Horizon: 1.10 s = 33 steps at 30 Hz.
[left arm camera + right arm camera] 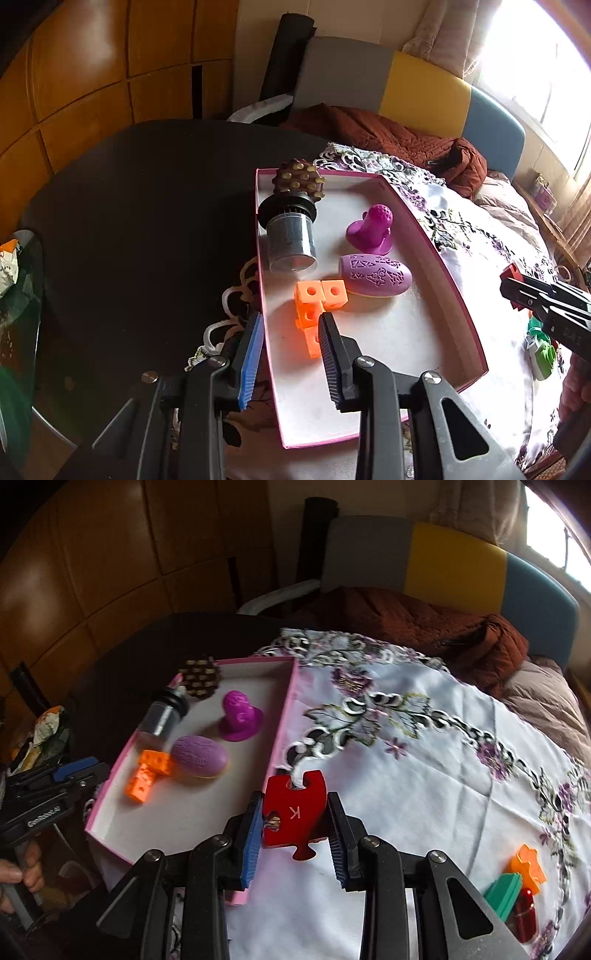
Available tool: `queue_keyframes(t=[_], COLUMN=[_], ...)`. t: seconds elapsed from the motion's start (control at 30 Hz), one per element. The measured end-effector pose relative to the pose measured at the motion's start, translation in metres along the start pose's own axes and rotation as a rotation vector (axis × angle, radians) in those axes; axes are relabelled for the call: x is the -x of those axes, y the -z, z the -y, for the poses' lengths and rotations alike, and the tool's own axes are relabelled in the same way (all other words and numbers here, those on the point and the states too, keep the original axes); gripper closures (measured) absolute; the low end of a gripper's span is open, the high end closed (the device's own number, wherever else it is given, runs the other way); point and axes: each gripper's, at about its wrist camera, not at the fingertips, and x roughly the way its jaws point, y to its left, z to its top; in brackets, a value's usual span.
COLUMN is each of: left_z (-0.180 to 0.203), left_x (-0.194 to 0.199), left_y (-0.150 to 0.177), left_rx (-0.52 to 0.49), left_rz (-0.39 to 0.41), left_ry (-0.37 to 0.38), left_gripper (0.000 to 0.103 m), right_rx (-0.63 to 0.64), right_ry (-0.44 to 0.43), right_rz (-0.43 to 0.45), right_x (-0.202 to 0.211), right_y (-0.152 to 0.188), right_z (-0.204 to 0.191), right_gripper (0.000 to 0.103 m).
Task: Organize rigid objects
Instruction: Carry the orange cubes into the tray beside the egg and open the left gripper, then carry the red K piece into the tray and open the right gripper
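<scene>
Beside the pink tray [284, 716], right tool [295, 823] clamps red puzzle piece [295, 805]: thin, stiff, light; edge-grip. Left tool [290, 336] open, empty.

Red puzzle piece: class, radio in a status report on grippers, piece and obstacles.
Right gripper shut on red puzzle piece, above the cloth beside pink tray. Left gripper open, empty, over tray's near-left edge by orange blocks. Nothing blocking.

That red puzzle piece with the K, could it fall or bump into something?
Maybe. The red puzzle piece is pinched only by its side edges in the right gripper, so it could twist or slip. It hangs over the pink tray wall and might catch there. Dropped inside, it could knock the purple egg.
</scene>
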Motion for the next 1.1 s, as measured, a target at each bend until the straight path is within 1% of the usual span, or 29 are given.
queue_keyframes(t=[0.1, 0.2, 0.27, 0.33, 0.4, 0.5, 0.63, 0.7, 0.87, 1.03, 1.1], left_z=[-0.005, -0.009, -0.013, -0.017, -0.02, -0.025, -0.031, -0.032, -0.031, -0.028, -0.026], left_x=[0.0, 0.001, 0.001, 0.002, 0.003, 0.003, 0.001, 0.001, 0.003, 0.004, 0.006], left_y=[0.001, 0.001, 0.001, 0.001, 0.001, 0.002, 0.005, 0.005, 0.006, 0.005, 0.005], left_rx=[0.011, 0.015, 0.024, 0.03, 0.032, 0.041, 0.053, 0.057, 0.056, 0.049, 0.041], left_rz=[0.0, 0.004, 0.004, 0.005, 0.006, 0.003, -0.004, -0.004, -0.003, -0.002, 0.002], left_ry=[-0.003, -0.012, -0.015, -0.016, -0.019, -0.024, -0.03, -0.03, -0.029, -0.027, -0.026], left_gripper=[0.073, 0.073, 0.073, 0.073, 0.073, 0.073, 0.073, 0.073, 0.073, 0.073, 0.073], right_rx=[0.069, 0.142, 0.184, 0.182, 0.169, 0.165, 0.164, 0.152, 0.125, 0.121, 0.118], right_ry=[-0.071, -0.119, -0.111, -0.103, -0.074, -0.024, -0.014, -0.025, -0.045, -0.042, -0.038], right_rz=[-0.027, -0.118, -0.178, -0.23, -0.244, -0.221, -0.209, -0.205, -0.171, -0.123, -0.101], right_x=[-0.008, -0.029, -0.05, -0.074, -0.093, -0.105, -0.106, -0.103, -0.09, -0.073, -0.064], right_y=[-0.007, -0.011, -0.012, -0.014, -0.017, -0.021, -0.021, -0.02, -0.019, -0.018, -0.017], right_z=[-0.034, -0.065, -0.081, -0.089, -0.093, -0.098, -0.102, -0.101, -0.098, -0.093, -0.089], right_gripper=[0.07, 0.07, 0.07, 0.07, 0.07, 0.07, 0.07, 0.07, 0.059, 0.053, 0.052])
